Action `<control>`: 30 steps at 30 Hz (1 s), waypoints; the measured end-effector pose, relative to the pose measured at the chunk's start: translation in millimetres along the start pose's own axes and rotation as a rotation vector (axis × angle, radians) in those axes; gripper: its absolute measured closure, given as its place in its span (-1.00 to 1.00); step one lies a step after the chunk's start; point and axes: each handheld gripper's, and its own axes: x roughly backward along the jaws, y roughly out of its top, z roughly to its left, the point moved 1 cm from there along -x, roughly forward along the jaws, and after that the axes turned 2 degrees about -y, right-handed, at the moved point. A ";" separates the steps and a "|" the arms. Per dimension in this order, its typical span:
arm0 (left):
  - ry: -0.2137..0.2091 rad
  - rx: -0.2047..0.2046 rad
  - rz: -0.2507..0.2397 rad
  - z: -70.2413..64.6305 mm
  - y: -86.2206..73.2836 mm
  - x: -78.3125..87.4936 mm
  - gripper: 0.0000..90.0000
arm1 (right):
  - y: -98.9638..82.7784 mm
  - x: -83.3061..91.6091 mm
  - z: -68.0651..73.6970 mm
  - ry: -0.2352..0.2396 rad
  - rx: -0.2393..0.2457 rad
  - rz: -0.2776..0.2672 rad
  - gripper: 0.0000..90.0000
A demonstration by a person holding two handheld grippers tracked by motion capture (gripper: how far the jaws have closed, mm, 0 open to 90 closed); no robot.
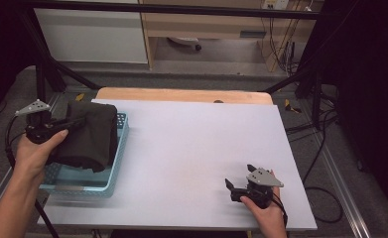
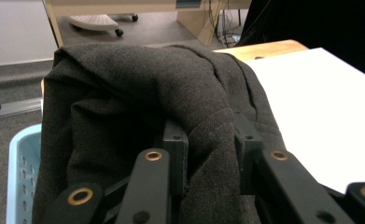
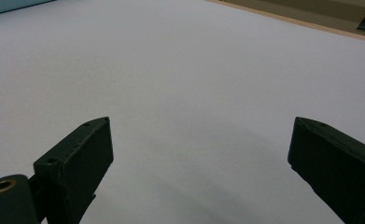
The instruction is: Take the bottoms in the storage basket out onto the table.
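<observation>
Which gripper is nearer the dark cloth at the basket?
Left. The left gripper is shut on the dark cloth over the blue basket; the right gripper rests open, far across the table.

Dark cloth [image 2: 138, 93] covers tips of left gripper [image 2: 211, 154] jaws; fold pinched between them, pad faces hidden. Cloth's lower end cut off by bottom edge of left gripper view. Blue basket [image 2: 20, 172] beside that gripper: floor and far wall hidden under cloth. Right gripper [image 3: 199, 154]: both jaws cut off by bottom edge.
</observation>
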 end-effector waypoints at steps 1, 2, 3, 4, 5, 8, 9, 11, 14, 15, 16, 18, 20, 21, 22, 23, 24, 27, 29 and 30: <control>-0.001 -0.002 -0.007 -0.7 1.4 1.8 0.59 | 0.0 0.0 0.0 0.000 0.000 0.000 -0.84; -0.003 -0.002 -0.016 -1.5 2.8 3.7 0.59 | 0.0 0.0 -0.1 0.000 0.002 -0.001 -0.84; -0.004 -0.005 -0.024 -2.1 4.0 5.5 0.59 | 0.0 0.0 -0.3 0.000 0.002 -0.002 -0.84; -0.005 -0.005 -0.032 -2.7 5.2 7.0 0.59 | -0.1 0.1 -0.4 0.000 -0.001 -0.002 -0.84; -0.007 -0.006 -0.036 -3.1 6.3 8.6 0.59 | -0.1 0.1 -0.6 0.000 -0.001 -0.002 -0.84; -0.011 -0.004 -0.054 -4.2 9.6 12.5 0.59 | -0.1 0.0 -0.6 0.000 0.000 -0.001 -0.84; -0.012 -0.006 -0.056 -4.9 10.7 13.7 0.59 | -0.1 0.1 -0.5 0.000 -0.001 -0.002 -0.84; -0.013 -0.009 -0.061 -6.8 12.5 15.3 0.59 | -0.1 0.1 -0.5 0.000 -0.001 -0.002 -0.84; -0.020 -0.010 -0.076 -9.3 15.1 18.5 0.59 | -0.2 0.4 -0.9 -0.001 -0.003 -0.003 -0.84; -0.021 -0.012 -0.081 -9.9 16.0 19.8 0.59 | -0.2 0.4 -0.9 -0.001 -0.003 -0.003 -0.84; -0.021 -0.014 -0.084 -10.4 16.9 21.2 0.59 | -0.2 0.6 -1.1 -0.002 -0.003 -0.003 -0.84; -0.022 -0.011 -0.093 -10.7 18.3 24.3 0.59 | -0.1 0.8 -1.0 -0.003 -0.004 -0.003 -0.84; -0.022 -0.010 -0.102 -11.1 19.5 27.5 0.59 | 0.0 1.0 -1.0 -0.003 -0.006 -0.004 -0.84; -0.023 -0.010 -0.105 -11.3 20.1 29.2 0.59 | 0.0 1.0 -1.0 -0.002 -0.006 -0.004 -0.84; -0.023 -0.010 -0.110 -11.4 20.7 30.9 0.59 | 0.0 0.6 -1.0 -0.002 -0.005 -0.003 -0.84; -0.025 -0.009 -0.118 -11.5 21.3 32.7 0.59 | 0.0 0.6 -1.0 -0.002 -0.005 -0.003 -0.84; -0.027 -0.007 -0.126 -11.5 21.9 34.4 0.60 | -0.1 0.4 -1.0 -0.001 -0.003 -0.003 -0.84; -0.033 -0.003 -0.142 -11.8 24.1 38.1 0.60 | -0.1 0.0 -0.7 -0.001 -0.002 0.000 -0.84; -0.039 -0.002 -0.150 -12.4 25.8 39.6 0.60 | -0.2 -0.1 -0.7 -0.002 -0.001 0.000 -0.84; -0.040 -0.004 -0.153 -12.9 26.8 40.4 0.60 | -0.2 -0.1 -0.8 -0.002 0.000 0.000 -0.84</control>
